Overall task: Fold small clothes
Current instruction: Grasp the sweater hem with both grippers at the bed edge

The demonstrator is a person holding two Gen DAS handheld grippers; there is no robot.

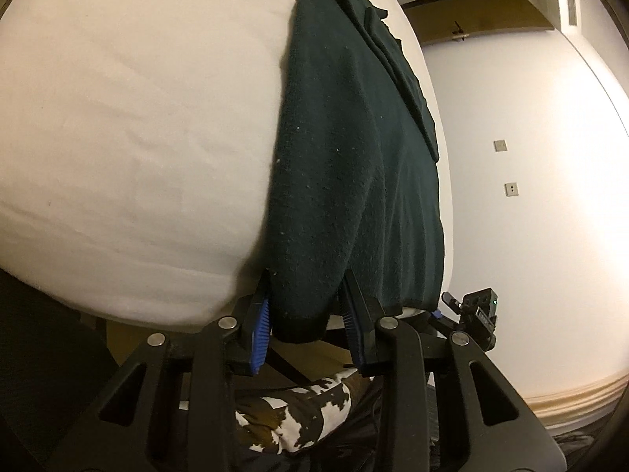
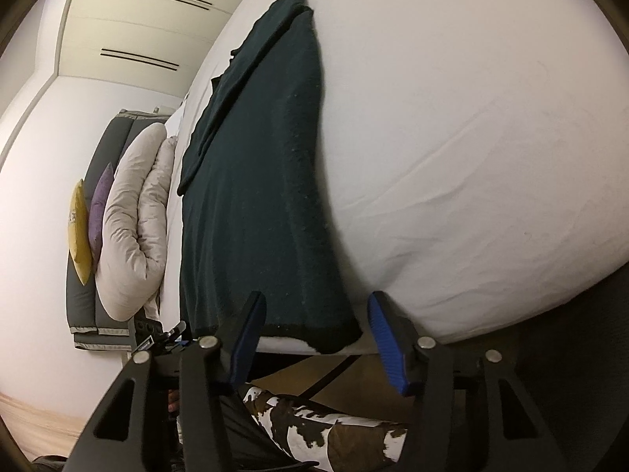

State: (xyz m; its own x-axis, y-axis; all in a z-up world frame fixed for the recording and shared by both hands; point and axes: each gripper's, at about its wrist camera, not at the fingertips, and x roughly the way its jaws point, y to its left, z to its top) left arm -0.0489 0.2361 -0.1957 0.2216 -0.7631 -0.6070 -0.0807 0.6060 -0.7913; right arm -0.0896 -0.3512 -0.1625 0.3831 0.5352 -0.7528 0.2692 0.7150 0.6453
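Observation:
A dark green knit garment (image 1: 346, 149) lies lengthwise on a white bed (image 1: 137, 118), with a sleeve folded over its far side. My left gripper (image 1: 306, 287) sits at the near hem, and its blue pads (image 1: 261, 326) pinch the bunched hem corner. In the right wrist view the same garment (image 2: 255, 196) hangs slightly over the mattress (image 2: 471, 137) edge. My right gripper (image 2: 316, 299) straddles the other hem corner. Its jaws stand apart, with a gap between the right-hand pad (image 2: 389, 350) and the cloth. Each gripper shows small in the other's view: the right gripper (image 1: 471, 310), the left gripper (image 2: 157, 338).
A rolled pale duvet (image 2: 133, 216) with yellow and purple cushions (image 2: 80, 232) lies at the head of the bed. A brown-and-white patterned cloth (image 2: 334, 428) is below the grippers, under the mattress edge. A white wall (image 1: 530, 196) with sockets and a wooden door (image 1: 471, 15) lie beyond.

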